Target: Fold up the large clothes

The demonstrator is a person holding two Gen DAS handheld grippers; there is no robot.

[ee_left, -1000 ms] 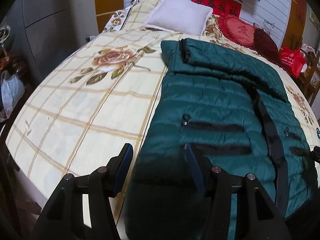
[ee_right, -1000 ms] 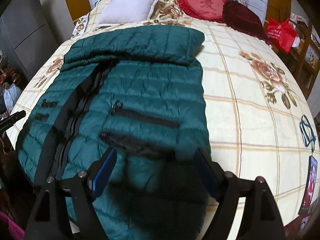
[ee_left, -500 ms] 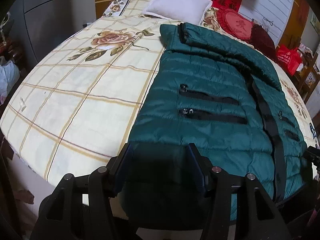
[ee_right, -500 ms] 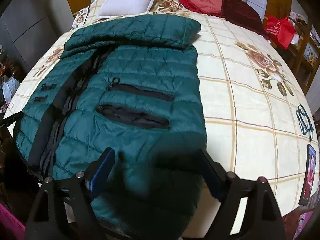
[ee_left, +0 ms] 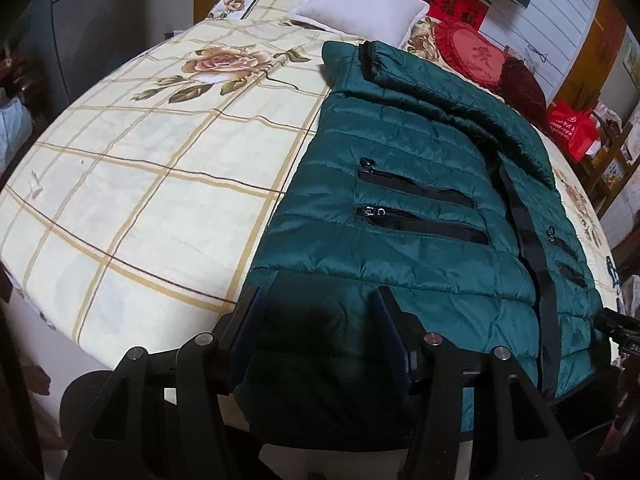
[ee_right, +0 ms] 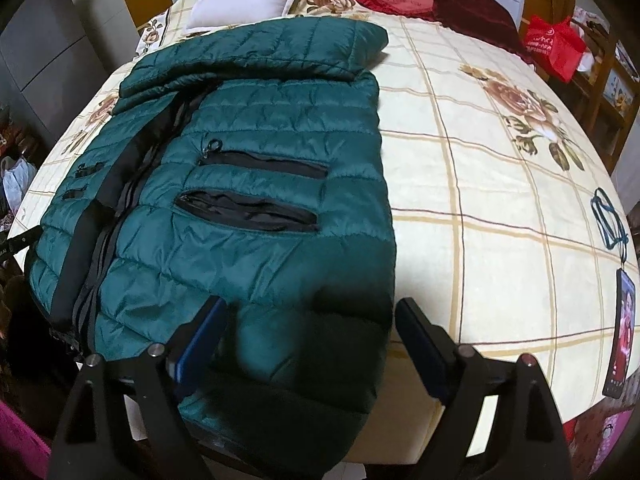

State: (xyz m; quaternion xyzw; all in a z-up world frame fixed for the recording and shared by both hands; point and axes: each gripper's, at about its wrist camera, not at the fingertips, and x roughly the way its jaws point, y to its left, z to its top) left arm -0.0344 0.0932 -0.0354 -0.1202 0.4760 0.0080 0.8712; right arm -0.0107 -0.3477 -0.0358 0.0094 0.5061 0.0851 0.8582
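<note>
A dark green quilted puffer jacket [ee_left: 420, 184] lies front-up on the bed, sleeves folded across its top, black zip down the middle. Its hem hangs over the bed's near edge. It also shows in the right wrist view [ee_right: 256, 184]. My left gripper [ee_left: 318, 320] is open, its jaws either side of the jacket's left hem corner, not closed on it. My right gripper [ee_right: 310, 328] is open, its jaws either side of the right hem corner. The hem under both grippers lies in shadow.
The bed [ee_left: 140, 184] has a cream checked floral sheet. A white pillow [ee_left: 360, 8], a red heart cushion [ee_left: 472, 54] and a dark red cushion [ee_right: 472, 8] lie at the head. A phone [ee_right: 622, 332] and lanyard [ee_right: 608, 220] lie at the right edge. A red bag [ee_right: 556, 46] stands beyond.
Both grippers have drawn back toward the bed's near edge and now sit lower at the jacket's hem. Both stay open. The jacket has not moved.
</note>
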